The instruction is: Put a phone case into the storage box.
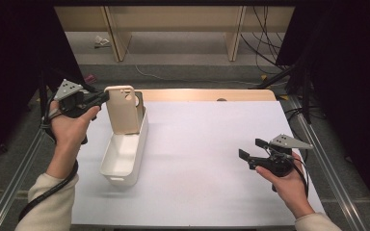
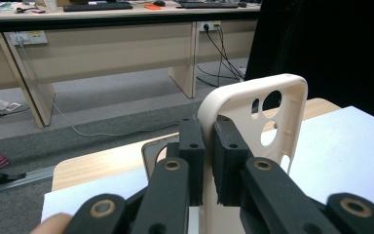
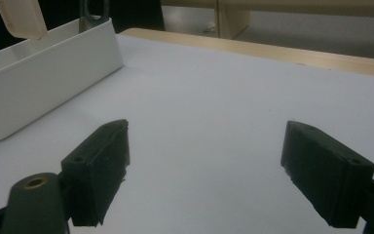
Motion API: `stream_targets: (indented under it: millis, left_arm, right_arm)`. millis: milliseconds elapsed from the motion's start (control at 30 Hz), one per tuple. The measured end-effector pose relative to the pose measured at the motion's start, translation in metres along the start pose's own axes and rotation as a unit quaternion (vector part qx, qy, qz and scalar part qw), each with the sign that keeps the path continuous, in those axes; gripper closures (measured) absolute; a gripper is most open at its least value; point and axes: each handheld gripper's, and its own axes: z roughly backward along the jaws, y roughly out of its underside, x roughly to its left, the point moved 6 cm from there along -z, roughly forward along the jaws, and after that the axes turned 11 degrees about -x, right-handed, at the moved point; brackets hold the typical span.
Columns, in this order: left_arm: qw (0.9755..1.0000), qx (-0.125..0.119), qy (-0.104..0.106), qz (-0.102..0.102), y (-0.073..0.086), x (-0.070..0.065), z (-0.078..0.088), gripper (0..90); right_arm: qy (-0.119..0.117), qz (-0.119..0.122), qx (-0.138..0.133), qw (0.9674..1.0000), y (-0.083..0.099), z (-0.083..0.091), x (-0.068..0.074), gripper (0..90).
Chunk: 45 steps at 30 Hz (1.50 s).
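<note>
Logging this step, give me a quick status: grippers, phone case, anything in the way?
Left gripper shut on phone case, held upright over white bin. Right gripper open, empty, low over the table. Nothing in the way.

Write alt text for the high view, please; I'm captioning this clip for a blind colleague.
The left tool grips a beige phone case upright over the far end of a white bin on a white table. The right tool hangs open above the table's right side, holding nothing.
</note>
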Motion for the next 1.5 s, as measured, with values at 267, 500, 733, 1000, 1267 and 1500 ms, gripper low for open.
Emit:
stream_targets:
  millis: [267,500,733,1000,1267,1500]
  left_arm:
    - [1.0,0.002,-0.009,-0.004,0.008,0.006,-0.004,84.0]
    - [0.9999,0.002,-0.008,-0.01,0.013,0.007,-0.01,83.9]
    - [0.9998,0.005,-0.014,-0.014,0.015,0.008,-0.014,83.9]
    - [0.9997,0.009,-0.021,-0.011,0.021,0.014,-0.02,83.9]
    - [0.9997,0.007,-0.022,-0.01,0.023,0.014,-0.025,83.9]
    - [0.9996,0.006,-0.027,-0.007,0.024,0.017,-0.029,83.9]
  right_arm:
    - [-0.001,-0.001,0.0,1.0,0.0,0.0,0.0,18.9]
    - [-0.001,-0.001,0.0,1.0,0.0,0.0,0.0,18.8]
    - [0.0,-0.002,0.0,1.0,0.0,0.0,0.0,18.8]
    - [-0.001,-0.002,0.001,1.0,0.001,-0.001,0.0,18.8]
    - [-0.001,-0.003,0.0,1.0,0.001,-0.001,0.0,18.8]
    - [-0.001,-0.003,0.0,1.0,0.001,-0.001,-0.001,18.8]
